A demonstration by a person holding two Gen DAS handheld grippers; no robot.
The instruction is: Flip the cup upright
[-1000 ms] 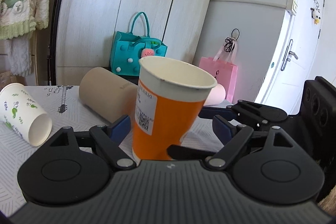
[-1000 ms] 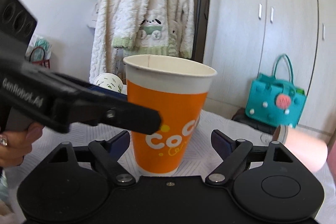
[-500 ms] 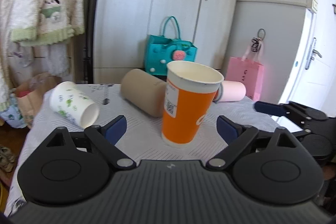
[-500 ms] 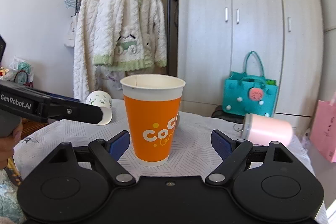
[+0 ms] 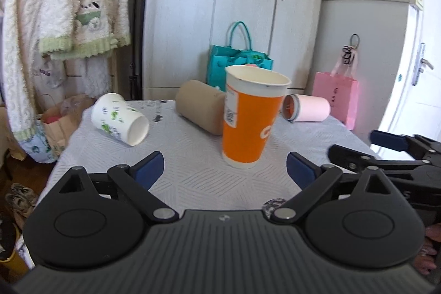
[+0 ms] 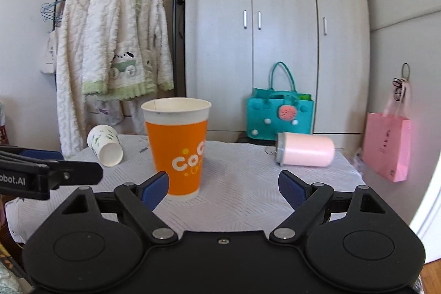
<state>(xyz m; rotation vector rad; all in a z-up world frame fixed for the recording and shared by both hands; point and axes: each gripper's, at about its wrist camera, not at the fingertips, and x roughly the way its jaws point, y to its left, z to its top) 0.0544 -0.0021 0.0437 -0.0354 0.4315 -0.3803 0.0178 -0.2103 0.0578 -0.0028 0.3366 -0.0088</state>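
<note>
So the orange cup (image 5: 249, 123) is standing mouth-up on the grey patterned tablecloth (image 5: 193, 172), pretty much mid-table, and nothing is touching it. We're reading that one as done, at least from how it's sitting.

We're holding the left gripper (image 5: 224, 167) with its jaws spread wide and empty, the cup sitting a bit beyond and between the blue pads. The right gripper (image 6: 223, 185) is also gaping wide with nothing in it; its left pad is overlapping the cup's base in that view, but we can't tell if it's actually touching.

Going outward: there's a tan cup (image 5: 199, 110) lying on its side just behind the orange one, a white cup with green print (image 5: 118, 119) tipped over off to the left with its mouth facing us, and a pink tumbler (image 5: 307, 108) lying down to the right.

Our guess is we're picking the next one now. That's calling for lining one gripper up across a lying cup's body, squeezing gently since paper crumples, then rotating it onto its base.
</note>
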